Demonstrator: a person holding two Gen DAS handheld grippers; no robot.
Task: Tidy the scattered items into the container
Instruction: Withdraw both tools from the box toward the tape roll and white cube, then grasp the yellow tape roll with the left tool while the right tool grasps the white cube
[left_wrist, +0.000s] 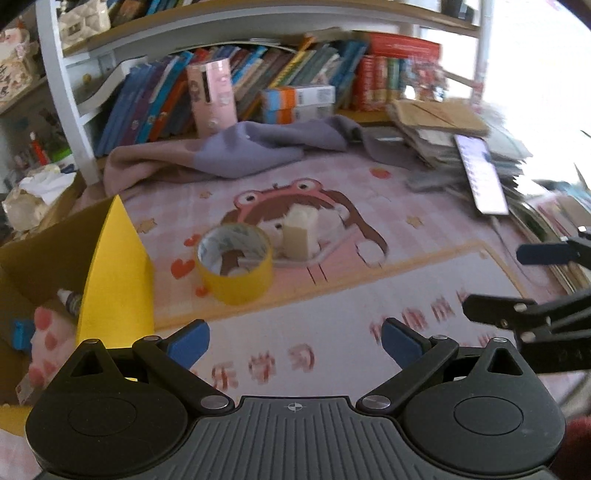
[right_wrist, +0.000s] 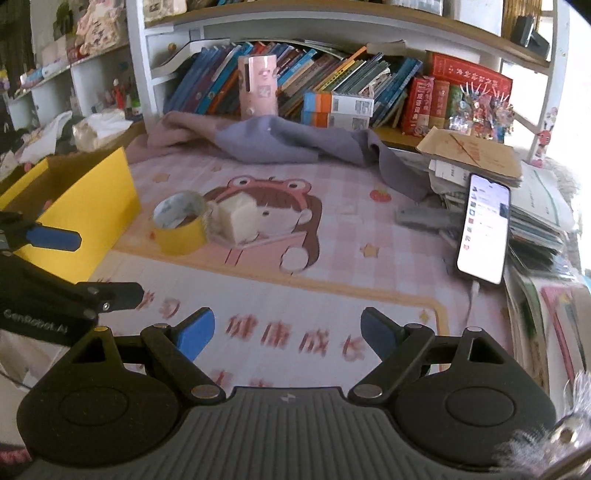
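Note:
A yellow tape roll (left_wrist: 234, 264) stands on the pink cartoon mat, also in the right wrist view (right_wrist: 180, 225). A pale cream block (left_wrist: 300, 234) sits just right of it on a flat clear piece, also seen from the right (right_wrist: 238, 218). The yellow box (left_wrist: 114, 273) is at the left with a small bottle (left_wrist: 70, 301) inside; it also shows in the right wrist view (right_wrist: 85, 218). My left gripper (left_wrist: 295, 341) is open and empty, short of the tape. My right gripper (right_wrist: 288, 334) is open and empty, over the mat's front.
A grey-purple cloth (right_wrist: 295, 142) lies at the back before a bookshelf (right_wrist: 332, 77). A lit phone (right_wrist: 484, 229) leans on a stack of papers (right_wrist: 480, 155) at the right. A pink box (right_wrist: 258, 86) stands against the books. Clutter sits left of the yellow box.

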